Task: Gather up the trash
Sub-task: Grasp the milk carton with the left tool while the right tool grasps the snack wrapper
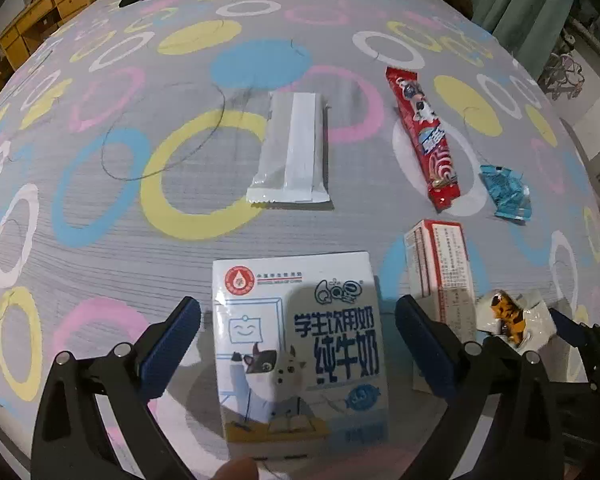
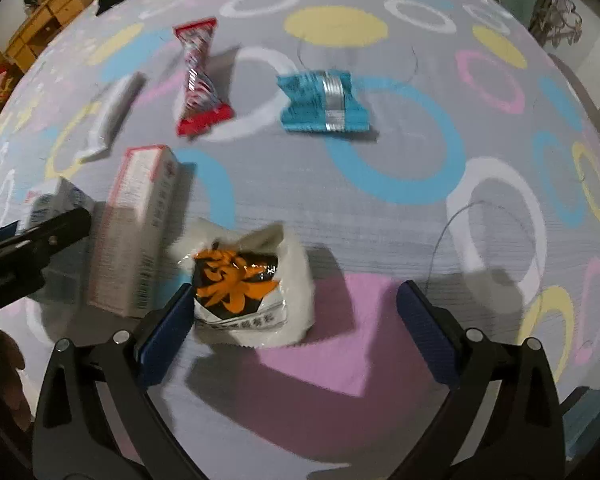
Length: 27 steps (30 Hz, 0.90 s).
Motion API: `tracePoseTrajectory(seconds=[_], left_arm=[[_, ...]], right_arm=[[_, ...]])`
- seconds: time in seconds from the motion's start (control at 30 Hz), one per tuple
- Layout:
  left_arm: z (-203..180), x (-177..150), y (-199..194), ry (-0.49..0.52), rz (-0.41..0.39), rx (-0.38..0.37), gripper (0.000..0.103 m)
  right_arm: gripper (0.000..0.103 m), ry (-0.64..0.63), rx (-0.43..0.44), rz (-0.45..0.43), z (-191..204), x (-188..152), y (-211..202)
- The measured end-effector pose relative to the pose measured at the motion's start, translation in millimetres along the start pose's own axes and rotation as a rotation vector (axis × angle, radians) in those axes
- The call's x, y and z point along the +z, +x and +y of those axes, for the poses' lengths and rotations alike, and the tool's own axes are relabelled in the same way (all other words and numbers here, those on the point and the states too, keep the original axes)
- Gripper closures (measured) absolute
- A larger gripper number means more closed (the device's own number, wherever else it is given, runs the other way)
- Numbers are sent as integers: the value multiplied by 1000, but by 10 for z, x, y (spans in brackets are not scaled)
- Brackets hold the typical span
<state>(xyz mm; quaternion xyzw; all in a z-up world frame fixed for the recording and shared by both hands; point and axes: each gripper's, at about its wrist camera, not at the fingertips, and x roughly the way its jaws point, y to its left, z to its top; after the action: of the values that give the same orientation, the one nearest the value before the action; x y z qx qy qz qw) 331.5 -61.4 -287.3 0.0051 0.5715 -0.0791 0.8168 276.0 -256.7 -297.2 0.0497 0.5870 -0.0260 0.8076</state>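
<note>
Grey bedsheet [image 1: 100,248] printed with coloured rings carries all the trash, and every piece lies loose on it; no bin or bag shows in either view, so the collecting looks barely begun. Nearest the person's edge of the bed, the milk carton [image 1: 300,344] lies flat between the spread fingers of the left gripper [image 1: 298,344], which stands wide open around it without clamping. Just to its right stands a red-and-white box [image 1: 440,276]. Beside that, the orange-and-black wrapper [image 2: 252,288] sits inside the mouth of the right gripper [image 2: 296,328], close to the left finger; these jaws too are fully apart and hold nothing. Toward the middle of the bed lie a silver-white pouch [image 1: 292,148], a long red wrapper [image 1: 424,136] and a crumpled blue wrapper [image 2: 324,102], all well apart from both grippers. Judging from this, six pieces remain, and the carton and the orange wrapper seem the first two lined up for picking.
</note>
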Motion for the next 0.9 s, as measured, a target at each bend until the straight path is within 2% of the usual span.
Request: tracePoseTrajectory(seconds=[0.17,0.47,0.67,0.7,0.73,0.77,0.8,0.83,0.87,0.9], left_arm=[[39,-14,146,-6,19,28,8],[-6,-89,114,13,2,64,8],[-9,-134,105,-1,-2,60,8],[-5,-134,103,-5,-1,57,8],[5,-136,98,-11,-3,62,13],[28,-121,88,-20,-5,67,21],[47,-127,67,-30,-12,69,30],[56,-124,28,-31,-25,71,39],[55,-114,20,-30,-22,61,40],[64,-114,16,-30,-15,49,40]], right_arm=[[7,-41,-26,-4,33,13,66],[7,-173,-70,22,161,133,115],[9,-203,-60,27,154,177,162],[13,-208,-48,26,160,175,160],[24,-210,-34,24,178,202,159],[42,-215,-21,16,215,230,152],[52,-227,-18,8,289,268,149],[68,-236,-23,5,328,269,134],[80,-252,-51,0,385,272,126],[87,-264,-61,-3,421,272,127]])
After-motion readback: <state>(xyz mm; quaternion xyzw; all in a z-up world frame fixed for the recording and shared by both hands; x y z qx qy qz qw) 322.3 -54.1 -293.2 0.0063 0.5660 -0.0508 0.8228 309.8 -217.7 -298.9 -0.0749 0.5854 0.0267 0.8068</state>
